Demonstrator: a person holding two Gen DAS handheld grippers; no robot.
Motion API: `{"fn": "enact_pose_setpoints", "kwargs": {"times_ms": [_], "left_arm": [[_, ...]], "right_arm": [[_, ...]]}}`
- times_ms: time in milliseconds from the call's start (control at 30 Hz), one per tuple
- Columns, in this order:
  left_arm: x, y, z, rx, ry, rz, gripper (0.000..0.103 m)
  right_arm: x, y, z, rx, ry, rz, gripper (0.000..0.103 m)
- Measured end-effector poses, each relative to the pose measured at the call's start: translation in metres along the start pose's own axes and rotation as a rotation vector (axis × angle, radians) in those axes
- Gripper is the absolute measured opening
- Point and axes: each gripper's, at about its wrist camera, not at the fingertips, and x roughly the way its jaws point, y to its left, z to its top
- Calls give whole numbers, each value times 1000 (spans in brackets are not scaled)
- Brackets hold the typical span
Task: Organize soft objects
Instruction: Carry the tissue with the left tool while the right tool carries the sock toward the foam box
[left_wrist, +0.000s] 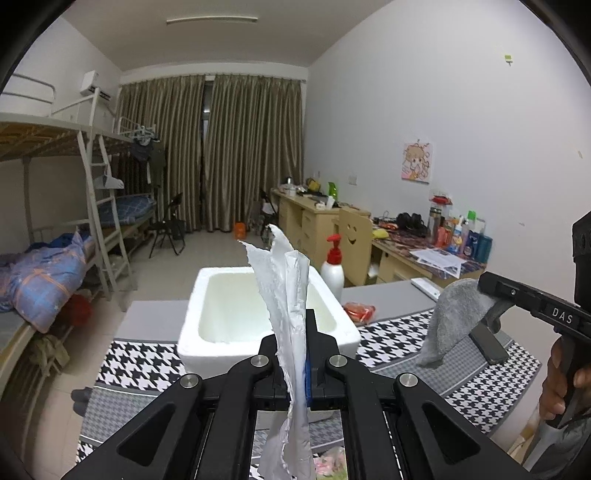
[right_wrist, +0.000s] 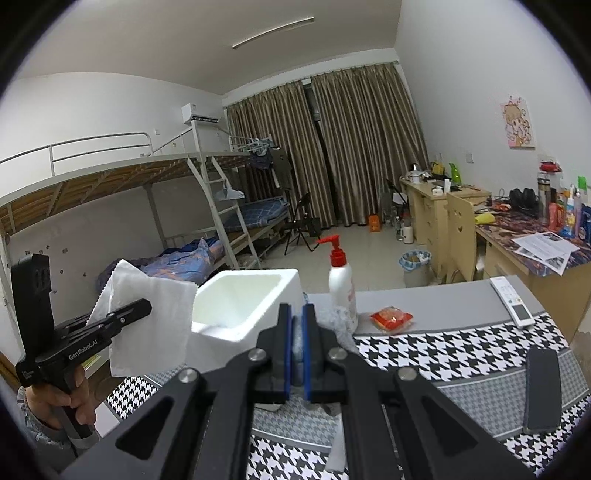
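My left gripper (left_wrist: 291, 354) pinches a white tissue (left_wrist: 284, 295), its long axis upright between the jaws; the white foam box (left_wrist: 207, 328) sits straight ahead, just below them. My right gripper (right_wrist: 295, 347) clamps a grey cloth (left_wrist: 454, 317), with the box ahead to its left. I judge the left nearer.

White foam box (left_wrist: 192, 325) on black-and-white houndstooth cloth (left_wrist: 443, 332); grey towel (left_wrist: 454, 314); red-capped white bottle (right_wrist: 341, 280).
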Motion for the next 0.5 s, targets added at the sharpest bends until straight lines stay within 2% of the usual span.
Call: {"fn": "enact_pose_setpoints", "kwargs": {"times_ms": [500], "left_arm": [[-5,18,6,-1,-34,111,4]], "right_arm": [[18,18,21,-35,-12,40,7]]}}
